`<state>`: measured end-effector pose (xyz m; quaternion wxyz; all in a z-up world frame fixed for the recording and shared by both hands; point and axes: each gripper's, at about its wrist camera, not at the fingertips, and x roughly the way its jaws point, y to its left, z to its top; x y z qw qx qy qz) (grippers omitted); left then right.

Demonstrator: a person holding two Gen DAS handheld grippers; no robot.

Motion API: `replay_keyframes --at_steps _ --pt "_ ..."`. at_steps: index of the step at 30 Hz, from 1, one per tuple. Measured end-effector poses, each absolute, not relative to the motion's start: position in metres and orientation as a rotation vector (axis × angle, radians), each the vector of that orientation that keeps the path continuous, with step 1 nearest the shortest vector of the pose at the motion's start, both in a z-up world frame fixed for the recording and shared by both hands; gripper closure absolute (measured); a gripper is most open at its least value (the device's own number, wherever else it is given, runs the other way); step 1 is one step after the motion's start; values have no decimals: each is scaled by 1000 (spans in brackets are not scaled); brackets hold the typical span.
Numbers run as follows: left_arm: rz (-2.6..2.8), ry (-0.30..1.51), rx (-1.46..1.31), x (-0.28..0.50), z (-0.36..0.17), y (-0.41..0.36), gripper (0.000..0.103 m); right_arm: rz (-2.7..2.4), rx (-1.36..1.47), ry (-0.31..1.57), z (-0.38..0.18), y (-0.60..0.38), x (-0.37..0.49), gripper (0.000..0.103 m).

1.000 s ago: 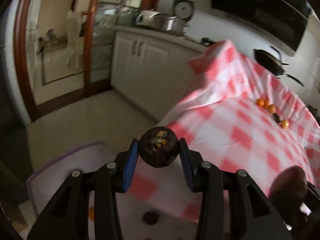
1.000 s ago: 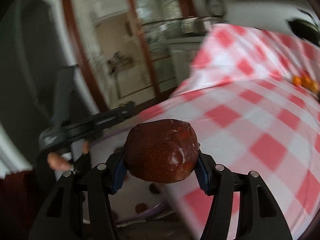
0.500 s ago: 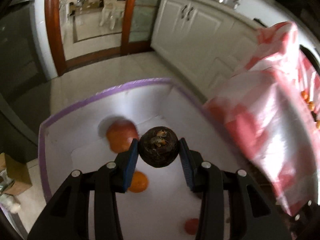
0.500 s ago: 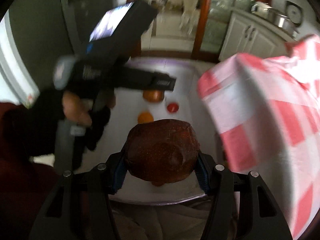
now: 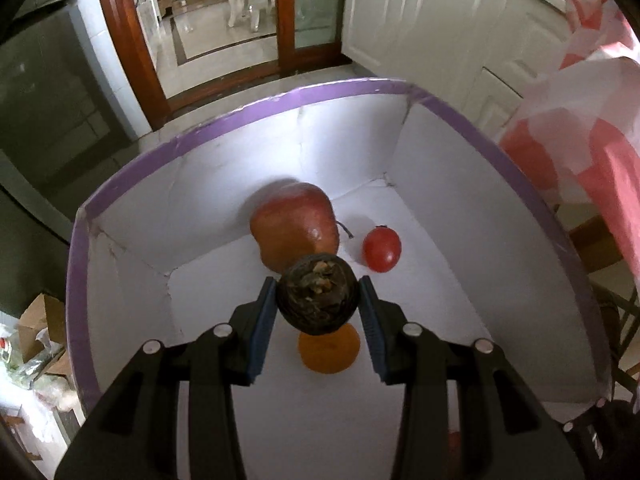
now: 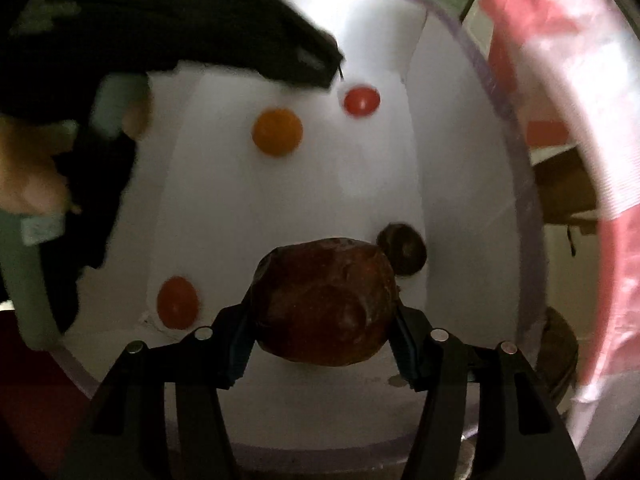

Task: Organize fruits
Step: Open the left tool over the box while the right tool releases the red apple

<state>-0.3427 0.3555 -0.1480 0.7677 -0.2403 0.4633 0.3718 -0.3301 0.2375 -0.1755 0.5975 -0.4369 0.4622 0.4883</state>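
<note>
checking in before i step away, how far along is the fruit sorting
Done: an apple, a red tomato and an orange fruit already lie in the white box. In hand: the left gripper holds a small dark fruit, the right gripper a dark red fruit, both over the box. Left: releasing both.

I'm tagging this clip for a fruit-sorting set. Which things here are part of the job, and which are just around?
Part of the job:
- white box with purple rim
- small dark fruit in left gripper
- large dark red fruit in right gripper
- red apple, small red fruit, orange fruit in box

Just around:
- checked tablecloth
- white cabinets
- cardboard boxes
</note>
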Motion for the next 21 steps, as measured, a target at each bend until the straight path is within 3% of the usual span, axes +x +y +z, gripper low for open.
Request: replay_keyframes --at_steps 9,12,14,18,21 --pt "825 1070 -512 -338 -160 354 61 1110 -1037 1124 -183 239 -327 45" --pt "831 1062 -509 -340 -159 354 48 1112 -1045 1125 -185 239 -326 45" --pt "840 1056 -514 -340 -158 355 31 1115 -1043 1124 -184 239 -326 43" --pt "868 1025 -516 -341 -155 357 18 1140 -1030 1082 -174 237 -330 28" --pt "874 997 -508 -341 -150 355 14 1148 -1021 1047 -165 232 -330 25"
